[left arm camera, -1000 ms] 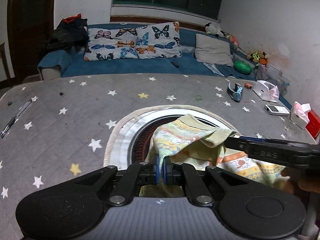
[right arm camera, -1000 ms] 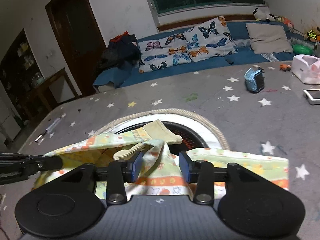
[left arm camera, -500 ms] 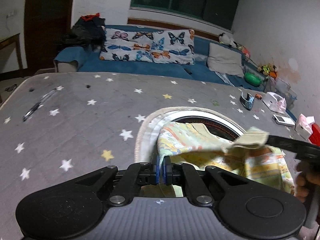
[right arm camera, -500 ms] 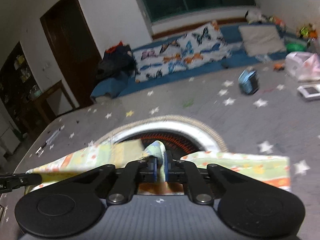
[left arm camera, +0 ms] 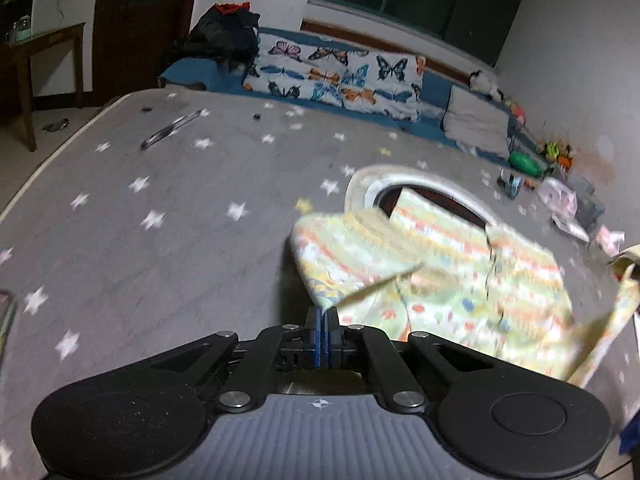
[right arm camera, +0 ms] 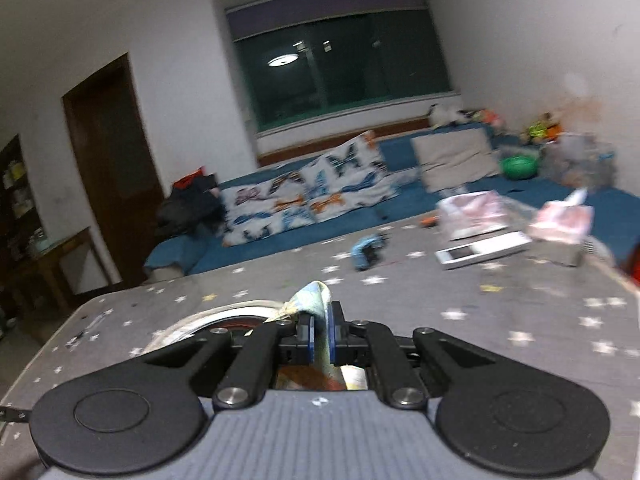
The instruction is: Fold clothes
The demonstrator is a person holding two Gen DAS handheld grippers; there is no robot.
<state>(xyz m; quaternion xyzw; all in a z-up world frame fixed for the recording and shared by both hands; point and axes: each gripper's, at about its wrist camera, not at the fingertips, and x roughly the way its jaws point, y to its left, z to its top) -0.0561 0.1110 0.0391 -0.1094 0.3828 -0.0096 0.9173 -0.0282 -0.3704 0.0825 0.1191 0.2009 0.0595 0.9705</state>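
A small pale yellow-green garment [left arm camera: 448, 276] with orange stripes and cartoon prints hangs spread out above the grey star-patterned cover [left arm camera: 160, 208]. My left gripper [left arm camera: 321, 320] is shut on its near left corner. My right gripper [right arm camera: 320, 334] is shut on another bunched corner of the garment [right arm camera: 314, 300], which pokes up between the pads. A cuffed sleeve [left arm camera: 624, 280] trails at the right edge of the left wrist view. Both views are blurred by motion.
A round rug with a white rim [left arm camera: 400, 176] lies under the garment. A white device [right arm camera: 484, 250], tissue packs [right arm camera: 560, 224] and a blue tape dispenser [right arm camera: 366, 250] sit at the far right. Butterfly pillows [left arm camera: 340, 76] line the blue bench. A pen [left arm camera: 170, 130] lies far left.
My right gripper closed on the garment a second ago and has since lifted and tilted up. My left gripper rose and swung left, stretching the garment out flat in the air.
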